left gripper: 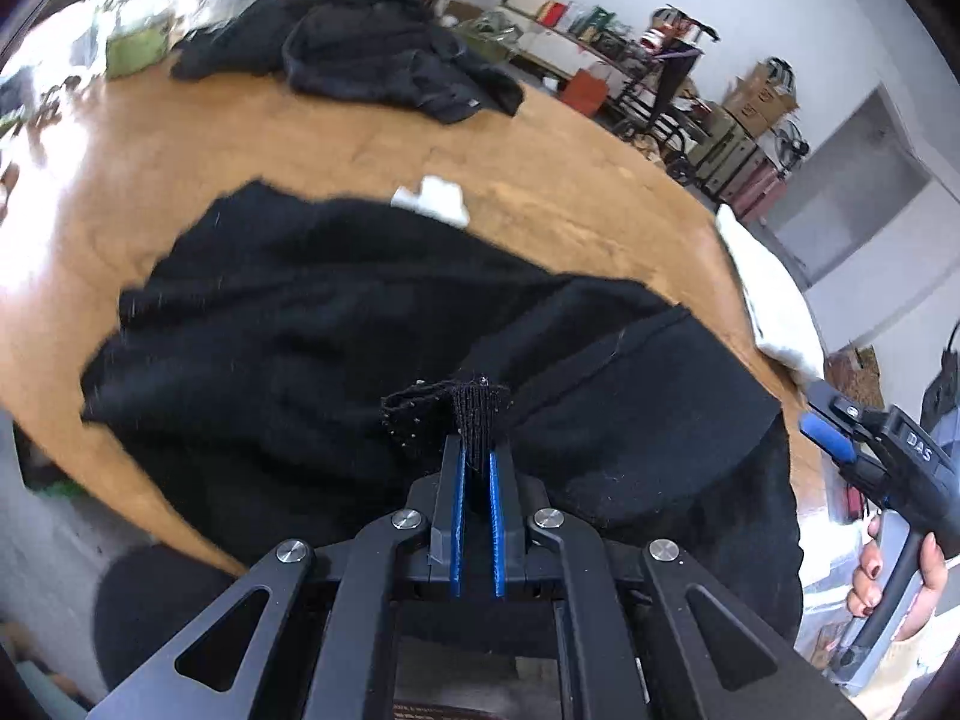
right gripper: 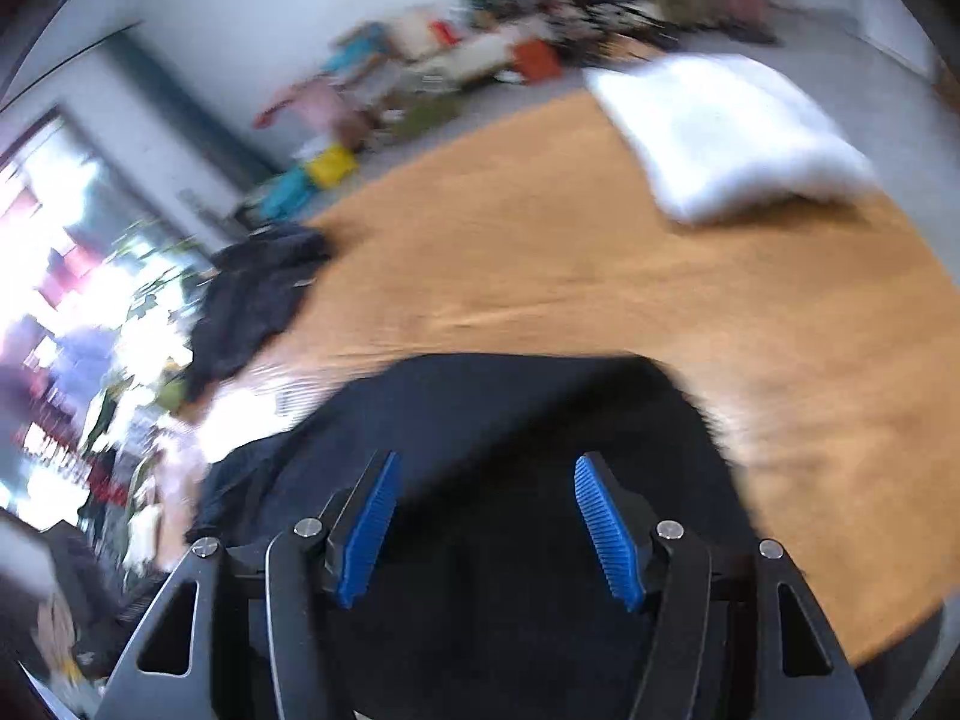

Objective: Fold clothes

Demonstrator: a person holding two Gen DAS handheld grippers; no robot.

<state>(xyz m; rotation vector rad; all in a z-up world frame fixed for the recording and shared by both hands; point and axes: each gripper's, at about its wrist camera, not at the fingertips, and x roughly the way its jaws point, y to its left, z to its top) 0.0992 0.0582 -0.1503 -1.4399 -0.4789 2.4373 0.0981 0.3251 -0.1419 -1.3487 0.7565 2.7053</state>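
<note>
A black garment [left gripper: 336, 324] lies spread across the wooden counter [left gripper: 570, 192] as a fold gets under way. The left tool [left gripper: 477, 450] is clenched on a ribbed edge of the cloth; the right tool [right gripper: 486, 516] hovers released above it. Next, the right likely needs its own grip.
</note>
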